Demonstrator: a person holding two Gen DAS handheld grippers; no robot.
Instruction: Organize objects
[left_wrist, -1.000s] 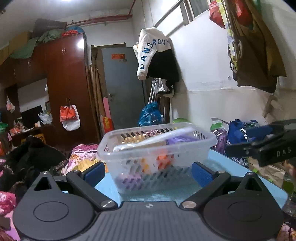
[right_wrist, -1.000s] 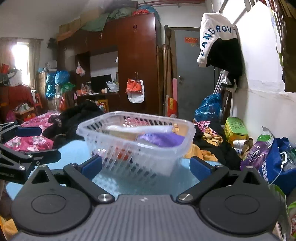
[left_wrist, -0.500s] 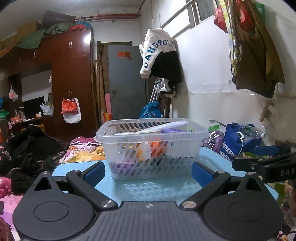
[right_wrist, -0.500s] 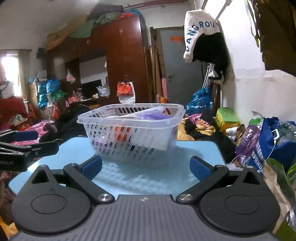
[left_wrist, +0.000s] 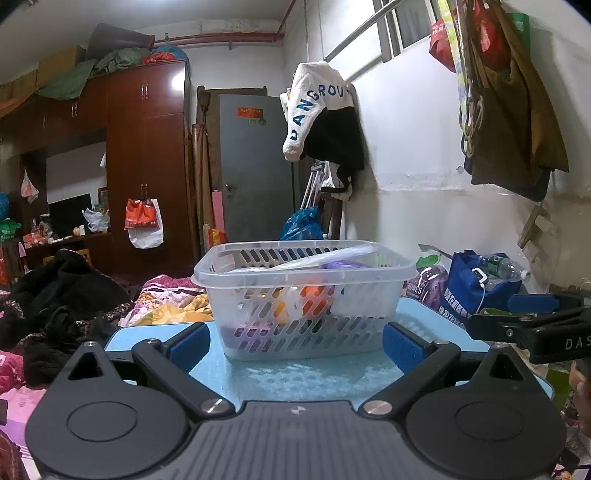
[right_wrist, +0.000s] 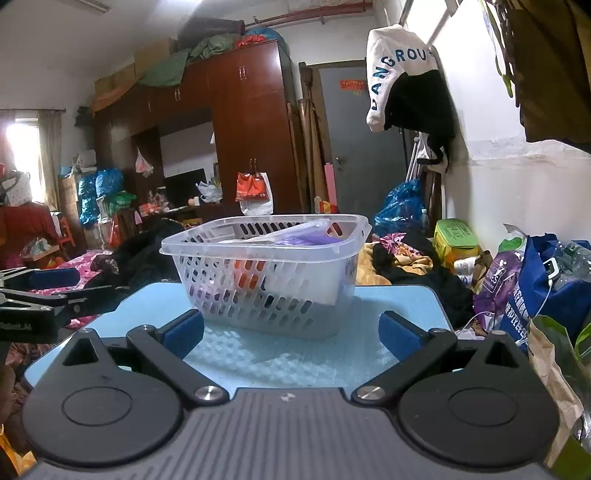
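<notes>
A clear slotted plastic basket (left_wrist: 303, 291) stands on a small light-blue table (left_wrist: 314, 376). It holds several items: something orange, something purple and a long pale packet lying across the top. It also shows in the right wrist view (right_wrist: 266, 277). My left gripper (left_wrist: 297, 345) is open and empty, a little short of the basket's near wall. My right gripper (right_wrist: 291, 334) is open and empty, also short of the basket. The right gripper shows at the right edge of the left wrist view (left_wrist: 535, 325), and the left gripper at the left edge of the right wrist view (right_wrist: 37, 295).
A blue bag (left_wrist: 476, 288) and a purple packet (left_wrist: 428, 288) lie right of the table by the wall. Heaped dark clothes (left_wrist: 62, 295) and flowered bedding (left_wrist: 166, 302) lie to the left. A wardrobe (left_wrist: 147, 166) and a grey door (left_wrist: 255, 166) stand behind.
Both grippers have drawn back from the basket and lowered, so it looks smaller and farther. The basket now rests flat on the table. Both jaws stay open.
</notes>
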